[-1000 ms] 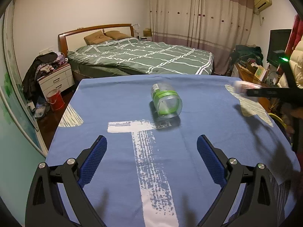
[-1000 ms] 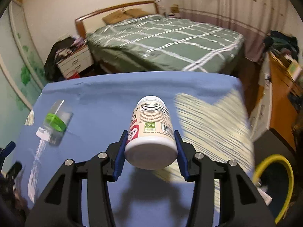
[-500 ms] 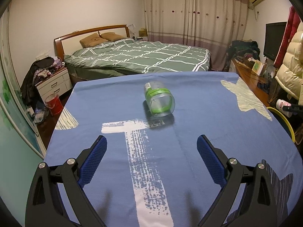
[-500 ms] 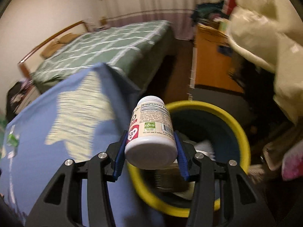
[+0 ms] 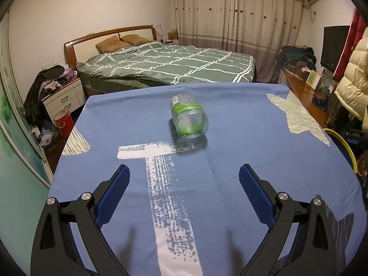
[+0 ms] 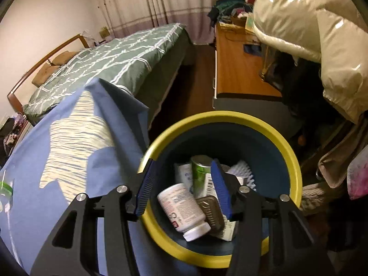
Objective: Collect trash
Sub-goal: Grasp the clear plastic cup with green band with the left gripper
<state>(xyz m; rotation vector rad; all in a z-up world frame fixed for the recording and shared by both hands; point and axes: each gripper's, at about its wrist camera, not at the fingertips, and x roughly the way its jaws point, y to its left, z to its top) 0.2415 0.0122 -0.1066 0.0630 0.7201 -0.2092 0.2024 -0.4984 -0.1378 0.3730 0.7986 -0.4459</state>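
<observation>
We find one clear plastic jar with green band [image 5: 189,120] on its side at centre frame of the left view, on the blue-clothed desk [image 5: 264,138]. It looks empty: light, thin-walled, slick, prone to roll. We would take it across the barrel, near the band. Left gripper [image 5: 184,192] sits low in frame, jaws wide apart, nothing between.

Right gripper [image 6: 182,186] hangs over the yellow-rimmed bin [image 6: 292,161], jaws apart and empty. Below lies a white supplement bottle [image 6: 181,207] among a green can [image 6: 201,174] and cartons. The bin's floor is hidden; the dark ridged piece by the right jaw is possibly a tin.
</observation>
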